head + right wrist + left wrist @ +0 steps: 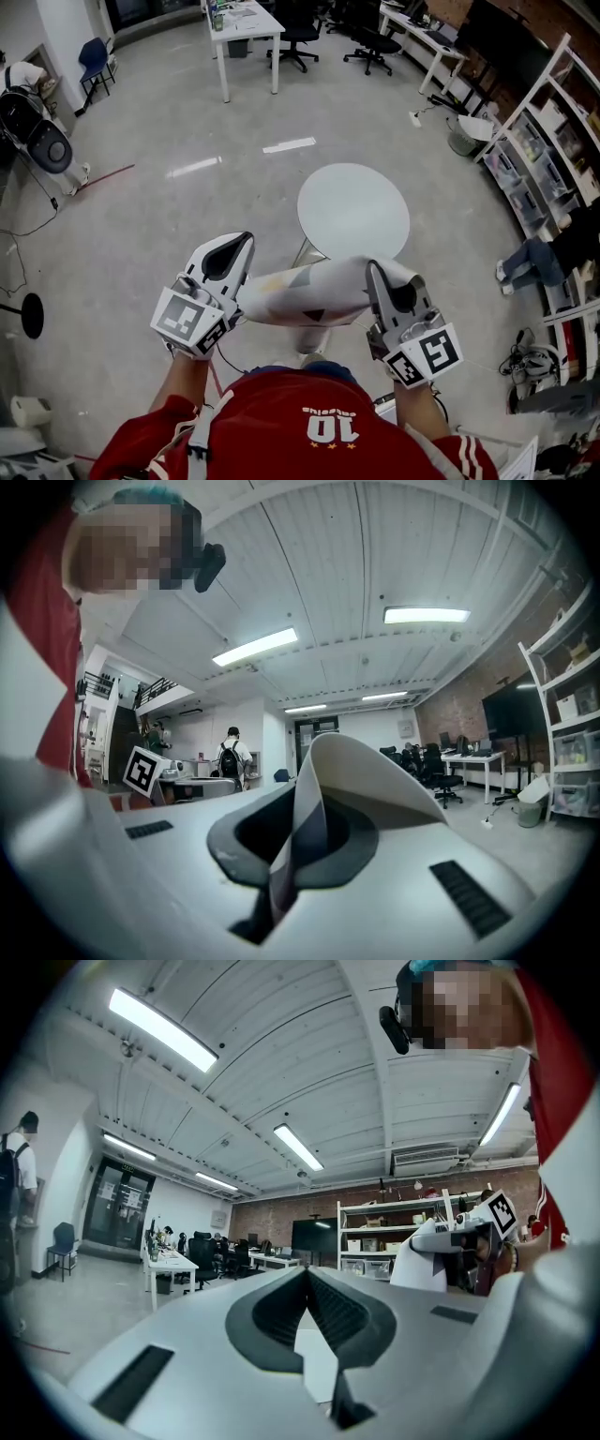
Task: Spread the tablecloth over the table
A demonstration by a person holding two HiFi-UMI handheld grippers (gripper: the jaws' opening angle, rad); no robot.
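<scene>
The tablecloth (309,292) is a pale, bunched-up length stretched between my two grippers at chest height. My left gripper (246,242) is shut on its left end; in the left gripper view a white strip of the cloth (315,1363) shows between the closed jaws of that gripper (307,1275). The right gripper (373,268) is shut on the other end, and a fold of cloth (361,766) curls up out of its jaws (302,810). The round white table (353,211) stands bare on the floor just beyond the cloth.
A white desk (246,30) and office chairs (298,36) stand at the far end. Shelving (548,141) lines the right wall, and a person (544,255) sits on the floor beside it. A bin (461,139) and cables lie at right.
</scene>
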